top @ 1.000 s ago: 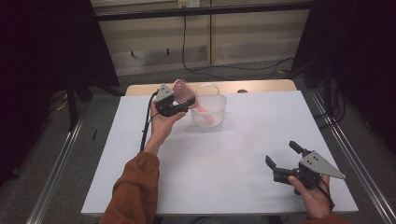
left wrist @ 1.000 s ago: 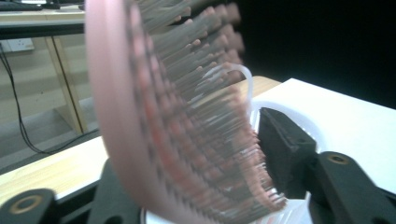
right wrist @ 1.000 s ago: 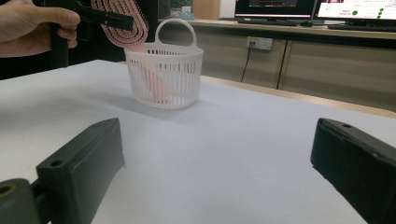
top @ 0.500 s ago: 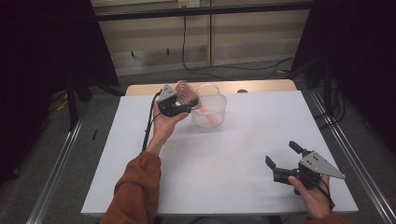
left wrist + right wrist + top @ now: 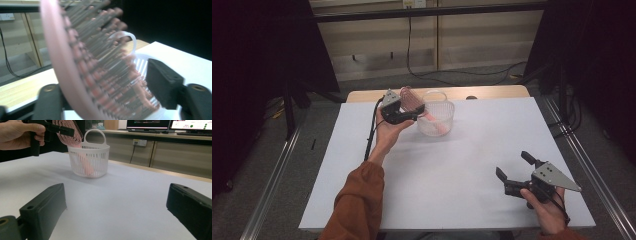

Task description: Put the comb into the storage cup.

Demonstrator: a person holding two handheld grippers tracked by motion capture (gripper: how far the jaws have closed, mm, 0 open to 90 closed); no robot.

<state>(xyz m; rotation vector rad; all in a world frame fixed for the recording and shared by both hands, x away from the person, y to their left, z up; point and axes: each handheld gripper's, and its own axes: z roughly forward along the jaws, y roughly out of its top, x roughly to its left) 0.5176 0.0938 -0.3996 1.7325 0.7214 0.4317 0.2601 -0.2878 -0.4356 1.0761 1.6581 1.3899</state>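
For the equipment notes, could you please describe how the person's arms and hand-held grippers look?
Each hand-held gripper, left and right, is black with two blocky jaws, a grey three-cornered plate on top and a trailing black cable. The left forearm wears a rust-orange sleeve.

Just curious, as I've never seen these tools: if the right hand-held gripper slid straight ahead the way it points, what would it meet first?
Probably the white basket, with bare table before it; depth is hard to judge.

I am seeing no readable text anywhere; the two monitors (image 5: 170, 125) behind my table are showing coloured marks and lines of writing too small and blurred to make out
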